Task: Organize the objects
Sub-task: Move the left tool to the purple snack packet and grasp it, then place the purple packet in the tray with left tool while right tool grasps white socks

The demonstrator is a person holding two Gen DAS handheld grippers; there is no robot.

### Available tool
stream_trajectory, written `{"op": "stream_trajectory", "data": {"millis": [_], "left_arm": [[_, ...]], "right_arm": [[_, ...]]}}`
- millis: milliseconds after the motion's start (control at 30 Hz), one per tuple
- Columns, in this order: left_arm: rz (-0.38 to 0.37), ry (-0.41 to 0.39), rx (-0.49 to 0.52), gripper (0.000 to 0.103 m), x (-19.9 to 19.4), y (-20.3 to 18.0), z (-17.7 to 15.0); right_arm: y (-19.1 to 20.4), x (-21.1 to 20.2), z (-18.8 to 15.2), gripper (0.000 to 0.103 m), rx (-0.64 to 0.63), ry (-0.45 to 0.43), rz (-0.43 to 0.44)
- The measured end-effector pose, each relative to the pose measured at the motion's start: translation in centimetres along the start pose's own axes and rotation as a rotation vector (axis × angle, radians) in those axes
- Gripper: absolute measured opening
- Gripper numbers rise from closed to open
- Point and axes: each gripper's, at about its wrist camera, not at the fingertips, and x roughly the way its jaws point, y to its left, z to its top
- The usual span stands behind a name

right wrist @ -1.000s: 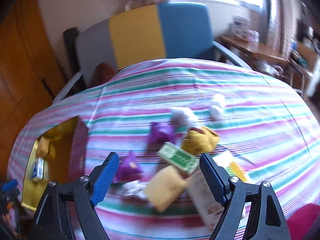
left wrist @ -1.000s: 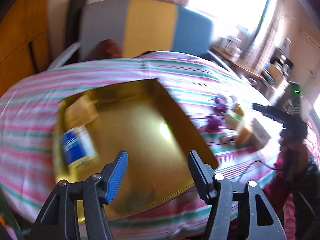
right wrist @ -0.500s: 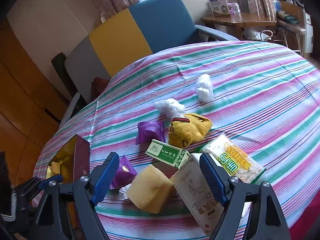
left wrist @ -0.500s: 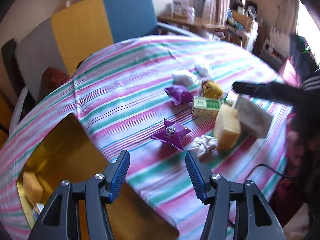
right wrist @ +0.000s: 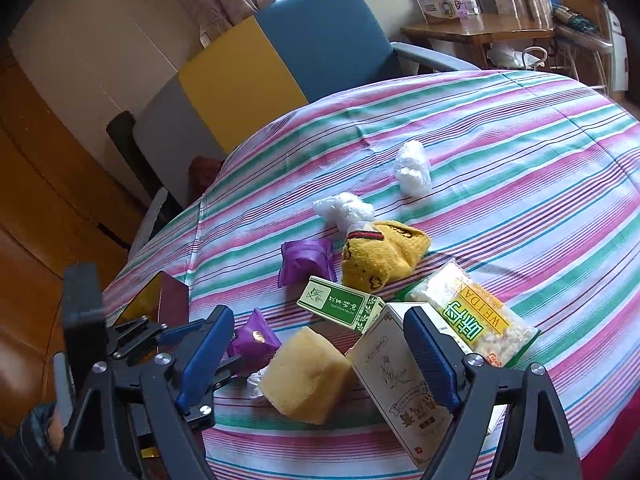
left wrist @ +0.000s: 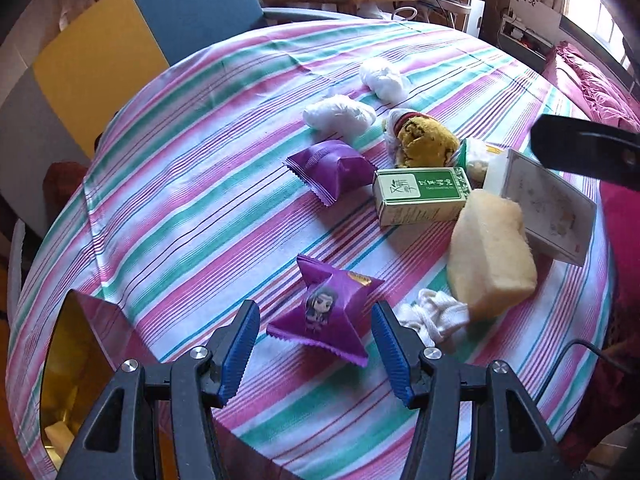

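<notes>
My left hand-held gripper point(left wrist: 314, 354) gapes wide, holding nothing, its fingers flanking the near purple snack packet point(left wrist: 322, 312) on the striped surface point(left wrist: 192, 200). My right hand-held gripper point(right wrist: 320, 354) also gapes empty over the yellow sponge point(right wrist: 308, 376). Beyond that packet lie the green box point(left wrist: 420, 196), then a second purple packet point(left wrist: 332, 168).

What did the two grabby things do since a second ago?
The left gripper swung away from the gold tray to the right and now straddles the purple cartoon snack packet, open, not yet gripping. The right gripper moved in closer over the yellow sponge and white box, open too. Nothing was picked up or dropped; the pile on the striped cloth stayed put.
</notes>
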Motion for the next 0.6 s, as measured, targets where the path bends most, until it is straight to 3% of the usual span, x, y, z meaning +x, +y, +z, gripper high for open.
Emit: {"op": "stream_trajectory", "data": {"millis": [67, 167, 333, 467, 600], "left_arm": [[-0.017, 0.021, -0.006, 0.054, 0.8, 0.2, 0.3], [-0.085, 0.069, -0.051, 0.034, 2.2, 0.5, 0.2], [-0.104, 0.005, -0.138, 0.033, 0.6, 0.7, -1.4], [-0.128, -0.095, -0.255, 0.033, -3.3, 1.8, -3.7], [-0.130, -0.179, -0.303, 0.033, -7.5, 2.3, -6.4]], "right_arm": [[0.0, 0.0, 0.0, 0.088, 0.001, 0.002, 0.001], [0.1, 0.1, 0.0, 0.088, -0.004, 0.006, -0.002], [0.7, 0.3, -0.1, 0.086, -0.044, 0.009, -0.006], [1.8, 0.3, -0.4, 0.077, -0.097, 0.014, 0.034], [3.7, 0.3, -1.1, 0.068, -0.192, 0.024, 0.071]]}}
